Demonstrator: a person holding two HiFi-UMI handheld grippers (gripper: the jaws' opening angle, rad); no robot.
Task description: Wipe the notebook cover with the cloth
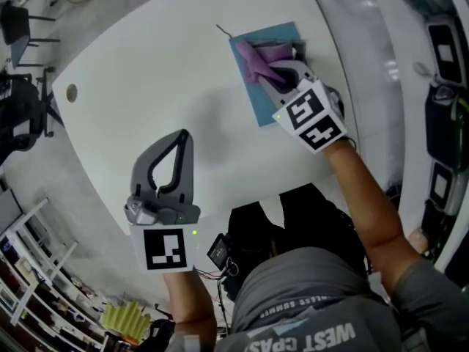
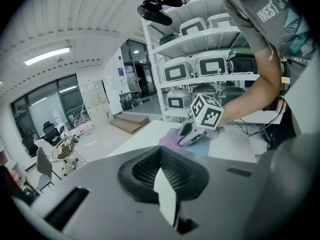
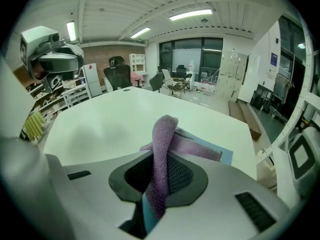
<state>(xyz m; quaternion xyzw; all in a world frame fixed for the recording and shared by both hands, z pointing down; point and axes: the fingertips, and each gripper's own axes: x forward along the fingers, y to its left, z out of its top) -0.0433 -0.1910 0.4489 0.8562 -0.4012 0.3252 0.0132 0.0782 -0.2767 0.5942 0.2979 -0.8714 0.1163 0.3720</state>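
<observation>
The blue notebook lies flat on the white counter. The purple cloth is bunched on the notebook's far end. The right tongs are over that same end and are clamped on the cloth. In the right gripper view a thick fold of it rises between the two pads, and the rest trails down onto the cover.

The left tongs hang well apart from the notebook, out over the counter's near side. Their jaws are together with nothing between them.

The cloth looks like soft, fuzzy terry. I judge it light and limp, so it will drape and fold rather than push flat. The grip on a gathered fold suits it, since a loose tail is left to drag across the cover. A pinch nearer the cloth's edge would likely let it slip out under pressure.

The notebook looks thin and light, with a smooth cover, and the counter under it is smooth too. Nothing pins it down, so a firm stroke may well slide or turn it instead of cleaning it. It probably needs pressing flat rather than gripping. The closed left tongs could rest on the bare near corner of the notebook, away from the cloth, to steady it.
</observation>
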